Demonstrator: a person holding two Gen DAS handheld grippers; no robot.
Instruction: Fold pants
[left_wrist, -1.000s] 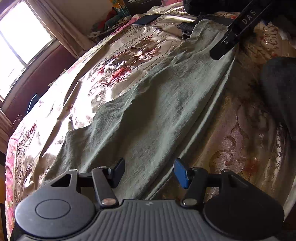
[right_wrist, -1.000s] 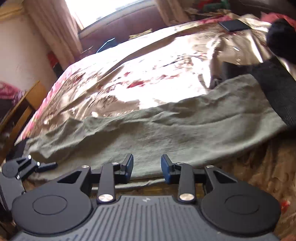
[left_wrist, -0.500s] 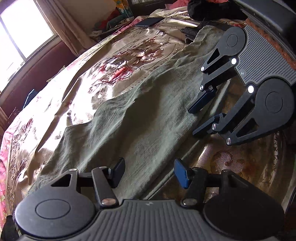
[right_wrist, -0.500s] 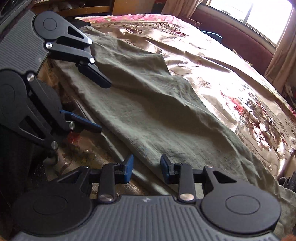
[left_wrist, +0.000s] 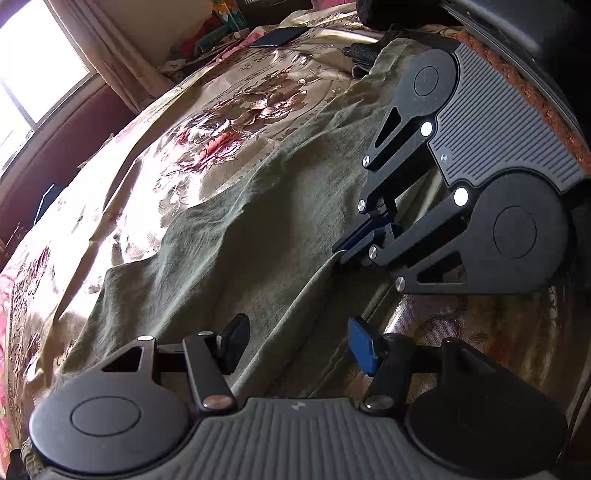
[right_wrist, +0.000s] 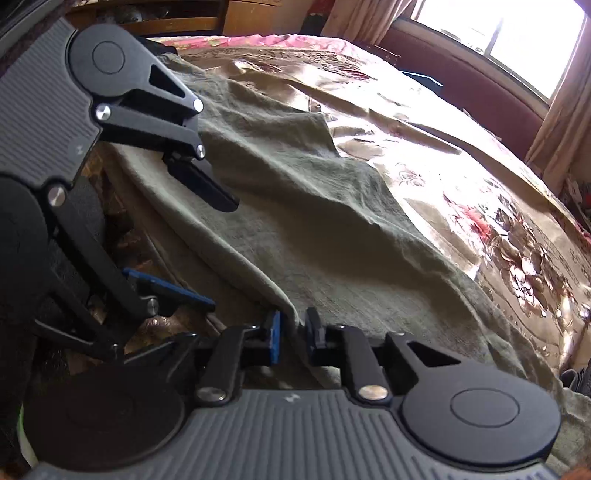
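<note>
Olive green pants (left_wrist: 240, 236) lie spread along the near edge of a bed with a gold floral cover (left_wrist: 229, 122). My left gripper (left_wrist: 295, 343) is open, its fingers straddling the pants' near edge. My right gripper (left_wrist: 356, 242) is shut on that same edge, a little farther along. In the right wrist view the pants (right_wrist: 332, 221) run away to the right, the right gripper (right_wrist: 293, 336) pinches a fold of the edge, and the left gripper (right_wrist: 221, 251) shows at the left, open over the cloth.
A window with curtains (left_wrist: 44, 66) and a dark red bench (right_wrist: 480, 85) lie beyond the bed. A dark flat object (left_wrist: 280, 37) and black clothing (left_wrist: 365, 55) lie at the bed's far end. A wooden dresser (right_wrist: 207, 18) stands behind the left gripper.
My right gripper has swung round beside the left one, come down on the pants' near edge and shut on it. The left gripper has stayed open at the edge.
</note>
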